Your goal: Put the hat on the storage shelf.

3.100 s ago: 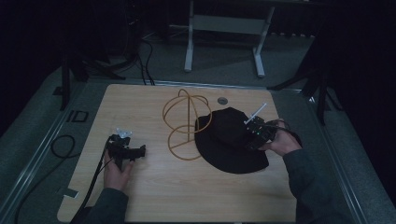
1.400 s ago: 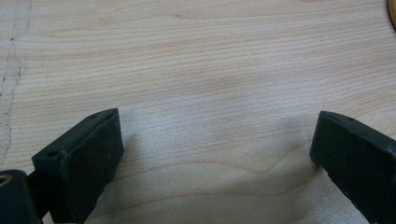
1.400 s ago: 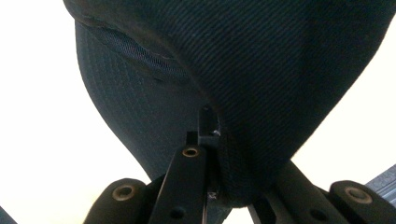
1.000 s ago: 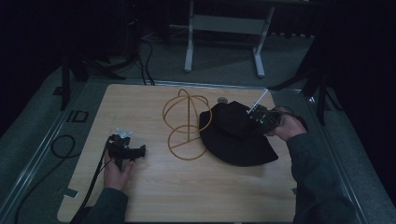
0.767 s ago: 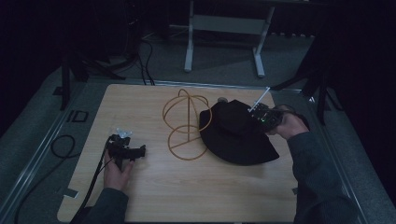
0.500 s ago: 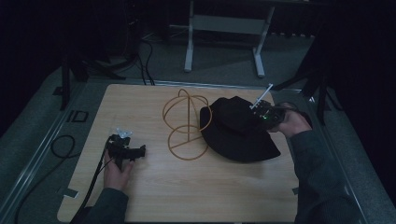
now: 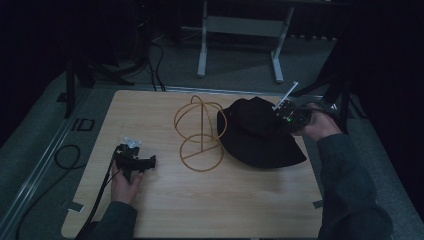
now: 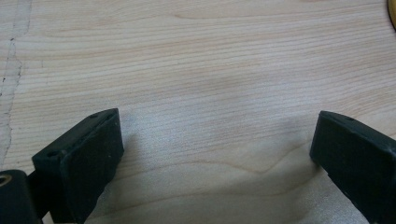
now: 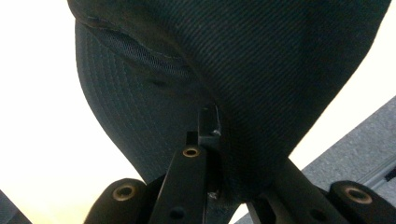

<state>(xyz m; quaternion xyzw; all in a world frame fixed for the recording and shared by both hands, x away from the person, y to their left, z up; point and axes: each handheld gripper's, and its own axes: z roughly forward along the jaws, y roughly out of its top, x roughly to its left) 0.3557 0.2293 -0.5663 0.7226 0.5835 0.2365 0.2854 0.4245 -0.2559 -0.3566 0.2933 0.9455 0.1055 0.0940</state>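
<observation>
A black brimmed hat (image 7: 255,132) lies on the right part of the wooden table (image 7: 150,115), its right side raised. My right gripper (image 7: 282,120) is shut on the hat's fabric there; in the right gripper view the cloth (image 9: 243,70) hangs pinched between the closed jaws of the gripper (image 9: 212,140). A golden wire stand (image 7: 200,132) of hoops stands just left of the hat. My left gripper (image 7: 150,161) rests low at the front left, open. The left gripper view shows bare wood at the gripper (image 8: 215,140), between its fingers (image 8: 88,158).
A grey metal frame (image 7: 240,30) stands on the floor behind the table. A black cable (image 7: 65,155) loops on the floor at the left. The table's right edge runs close beside my right hand.
My right gripper has risen and drifted toward the back right with the hat's edge in it, so the hat bunches up higher. The left gripper has stayed put.
</observation>
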